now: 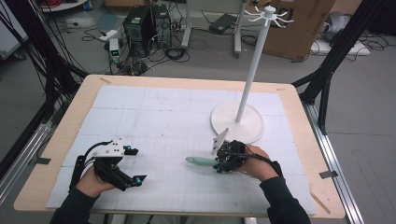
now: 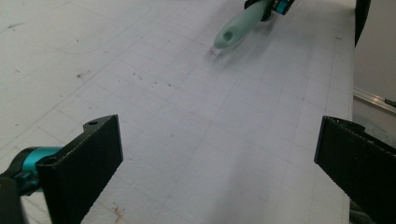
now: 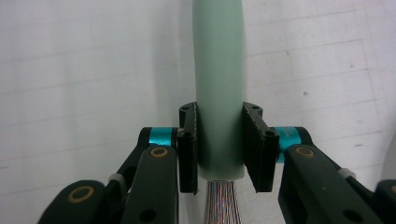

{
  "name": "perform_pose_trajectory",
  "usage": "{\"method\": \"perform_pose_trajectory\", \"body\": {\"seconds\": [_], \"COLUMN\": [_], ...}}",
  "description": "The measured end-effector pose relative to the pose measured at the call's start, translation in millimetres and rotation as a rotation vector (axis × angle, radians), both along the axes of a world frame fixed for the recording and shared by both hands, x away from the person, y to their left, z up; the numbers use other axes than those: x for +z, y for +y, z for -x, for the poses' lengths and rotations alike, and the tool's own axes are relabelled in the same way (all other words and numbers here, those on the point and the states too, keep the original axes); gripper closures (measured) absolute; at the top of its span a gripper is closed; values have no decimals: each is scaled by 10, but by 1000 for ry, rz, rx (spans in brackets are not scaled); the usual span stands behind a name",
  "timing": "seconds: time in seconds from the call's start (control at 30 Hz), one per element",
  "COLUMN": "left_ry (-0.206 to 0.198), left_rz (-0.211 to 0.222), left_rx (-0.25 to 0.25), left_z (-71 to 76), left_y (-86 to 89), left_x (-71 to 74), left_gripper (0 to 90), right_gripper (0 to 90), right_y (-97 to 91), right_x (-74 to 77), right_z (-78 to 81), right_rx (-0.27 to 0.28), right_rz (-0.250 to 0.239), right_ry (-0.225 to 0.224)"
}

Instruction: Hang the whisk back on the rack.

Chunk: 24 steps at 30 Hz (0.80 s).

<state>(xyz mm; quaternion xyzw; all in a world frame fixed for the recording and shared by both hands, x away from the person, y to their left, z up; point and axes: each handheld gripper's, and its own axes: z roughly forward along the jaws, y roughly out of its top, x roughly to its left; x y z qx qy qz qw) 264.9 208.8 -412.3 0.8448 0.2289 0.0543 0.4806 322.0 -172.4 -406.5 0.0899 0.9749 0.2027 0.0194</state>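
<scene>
- The left gripper [image 1: 135, 165] rests low on the left side of the mat [image 1: 154, 116]. Its jaws stand wide apart, and there is nothing between them. It looks like it is just waiting.
- In the left gripper view, the mint green handle [image 2: 240, 25] shows far off, near the top, with a small hole in its end.
- In the middle of the table, the handle [image 1: 200, 161] lies flat and points to the left. It sits close above the mat. I cannot tell if its end touches the mat.
- The right gripper [image 1: 219, 164] has its jaws squeezed tight on the handle. In the right gripper view, the two black pads [image 3: 188, 149] press on both sides of it, near the end with shiny threads.
- So the grabbing part looks done. The thing is caught well.
- Behind the right gripper stands a white stand [image 1: 252, 70] with little hooks on top. Nothing hangs there.
- My guess is that the thing must still go up onto a hook by its hole. That part is not done yet.
</scene>
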Motion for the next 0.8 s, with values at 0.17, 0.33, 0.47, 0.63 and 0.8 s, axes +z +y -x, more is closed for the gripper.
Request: {"method": "perform_pose_trajectory", "body": {"seconds": [0.17, 0.33, 0.47, 0.63, 0.8], "left_ry": [-1, 0, -1, -3, -1], "left_rz": [-1, 5, 10, 17, 17], "left_rx": [-3, -8, -5, -6, -8], "left_z": [2, 0, 1, 3, 1], "left_y": [4, 12, 16, 16, 18], "left_x": [3, 8, 13, 15, 15], "left_gripper": [17, 16, 17, 17, 16], "right_gripper": [698, 698, 697, 697, 697], "right_y": [-88, -206, -309, -438, -562], "right_x": [71, 159, 236, 305, 380], "right_z": [7, 6, 15, 26, 35], "right_rx": [-6, -29, -51, -69, -91], "right_rz": [-63, -151, -214, -281, -348], "right_ry": [54, 99, 112, 113, 104]}}
